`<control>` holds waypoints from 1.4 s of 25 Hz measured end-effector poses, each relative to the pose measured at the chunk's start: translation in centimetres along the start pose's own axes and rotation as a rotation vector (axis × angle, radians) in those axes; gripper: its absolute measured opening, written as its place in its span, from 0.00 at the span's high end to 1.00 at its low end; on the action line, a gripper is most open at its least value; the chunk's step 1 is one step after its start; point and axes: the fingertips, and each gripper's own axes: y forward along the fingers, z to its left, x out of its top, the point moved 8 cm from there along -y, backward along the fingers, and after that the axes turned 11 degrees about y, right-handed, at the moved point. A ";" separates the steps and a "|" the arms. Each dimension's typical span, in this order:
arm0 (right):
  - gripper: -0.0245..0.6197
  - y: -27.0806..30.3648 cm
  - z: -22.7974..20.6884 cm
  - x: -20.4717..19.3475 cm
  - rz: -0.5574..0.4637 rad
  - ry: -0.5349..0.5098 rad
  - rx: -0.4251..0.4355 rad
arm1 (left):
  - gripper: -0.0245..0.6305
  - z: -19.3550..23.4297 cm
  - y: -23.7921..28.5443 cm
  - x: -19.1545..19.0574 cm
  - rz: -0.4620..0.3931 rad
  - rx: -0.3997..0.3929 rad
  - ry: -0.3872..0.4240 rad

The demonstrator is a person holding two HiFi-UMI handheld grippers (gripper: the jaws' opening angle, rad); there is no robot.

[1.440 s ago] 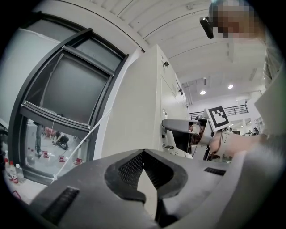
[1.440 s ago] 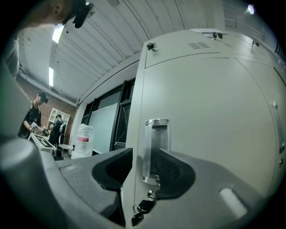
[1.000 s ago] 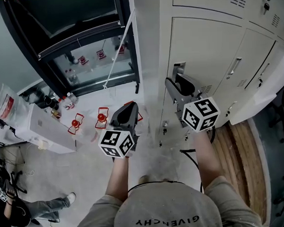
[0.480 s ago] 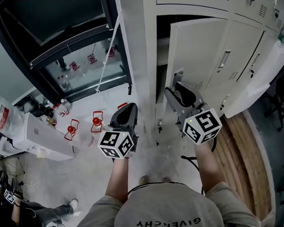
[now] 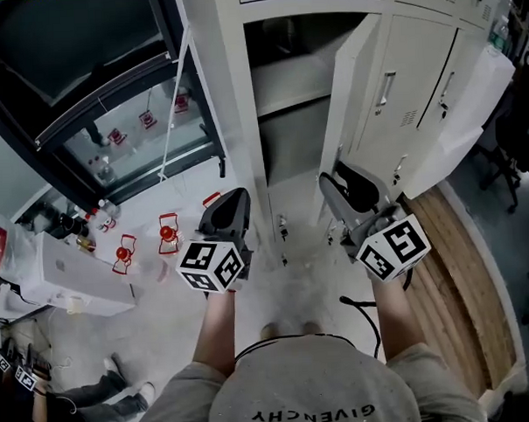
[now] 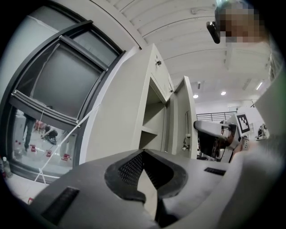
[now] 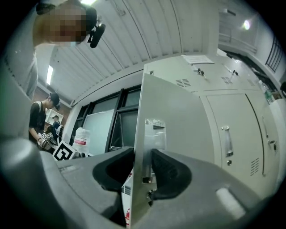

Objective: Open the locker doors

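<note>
The cream locker door (image 5: pixel 354 88) stands swung out from its open compartment (image 5: pixel 297 117), which has a shelf inside. My right gripper (image 5: pixel 335 178) straddles that door's free edge (image 7: pixel 139 147) by the handle strip (image 7: pixel 154 134). Its jaws are closing, and one pad lies against each face of the door. My left gripper (image 5: pixel 234 198) hangs in front of the locker's left side panel (image 5: pixel 230 120), touching nothing, with its fingertips met (image 6: pixel 144 154). More closed locker doors (image 5: pixel 420 68) line up to the right.
A black-framed window wall (image 5: pixel 112 116) runs along the left, with red stands (image 5: pixel 167 233) on the floor by it. A white box (image 5: pixel 71 280) and a person's legs (image 5: pixel 98 405) are at lower left. A cable (image 5: pixel 361 311) trails near the wooden floor strip (image 5: pixel 465 284).
The locker door has swung from shut to wide open with my right gripper on its edge, and that gripper moved back and right. The left gripper has hardly moved.
</note>
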 end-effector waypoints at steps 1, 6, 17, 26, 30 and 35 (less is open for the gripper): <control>0.76 -0.8 -0.2 0.1 -0.006 -0.002 -0.004 | 0.96 -0.3 0.1 0.0 0.000 -0.007 0.001; 0.75 -4.7 -1.3 0.9 -0.032 -0.032 -0.028 | 0.96 -1.3 0.4 -0.2 0.003 -0.020 0.003; 0.78 -11.7 -4.9 2.6 -0.073 -0.048 -0.167 | 0.96 -2.9 1.1 -0.9 0.014 -0.016 -0.005; 0.85 -16.5 -10.2 4.1 -0.124 -0.031 -0.346 | 0.96 -4.7 2.2 -1.6 0.018 -0.017 -0.020; 0.87 -17.7 -13.4 4.7 -0.148 0.008 -0.395 | 0.96 -5.3 2.4 -1.9 0.020 -0.011 -0.028; 0.90 -18.3 -16.7 5.1 -0.171 0.032 -0.425 | 0.96 -5.5 2.0 -2.2 0.027 0.026 -0.023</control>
